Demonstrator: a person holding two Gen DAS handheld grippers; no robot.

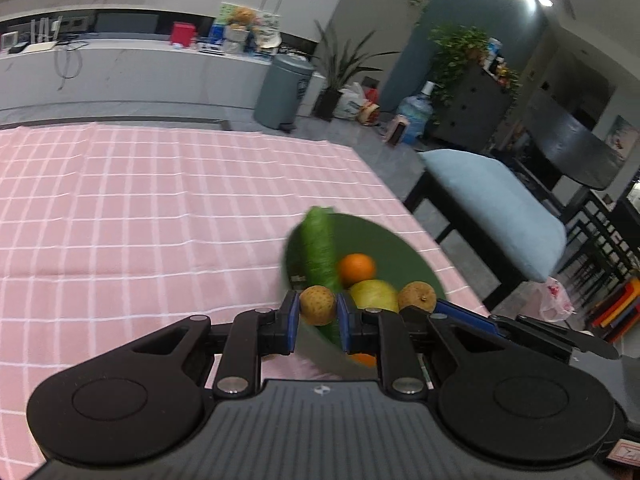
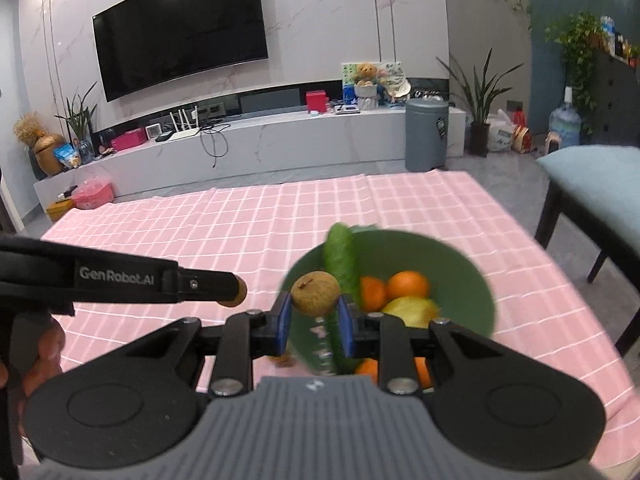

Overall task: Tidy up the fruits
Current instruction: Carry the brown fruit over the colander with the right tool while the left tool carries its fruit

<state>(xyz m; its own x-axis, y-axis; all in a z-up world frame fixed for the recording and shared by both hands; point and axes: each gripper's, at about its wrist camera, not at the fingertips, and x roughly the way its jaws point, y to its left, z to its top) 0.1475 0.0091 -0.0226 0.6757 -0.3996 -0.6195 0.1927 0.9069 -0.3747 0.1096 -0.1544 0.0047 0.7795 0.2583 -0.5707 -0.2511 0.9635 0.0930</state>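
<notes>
Each tool grips a longan: left tool [image 1: 318,306], right tool [image 2: 314,300], above the bowl [image 2: 476,280] at centre frame. Next, I'd say: drop them in.

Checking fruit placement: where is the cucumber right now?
In both wrist views the cucumber leans upright against the left rim of the green bowl, beside the oranges.

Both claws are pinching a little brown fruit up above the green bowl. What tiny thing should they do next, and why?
Probably carry them sideways over the pink cloth before lowering. The left gripper and right gripper each pinch a brown fruit above the green bowl, and the open cloth beside it looks like space for sorting.
</notes>
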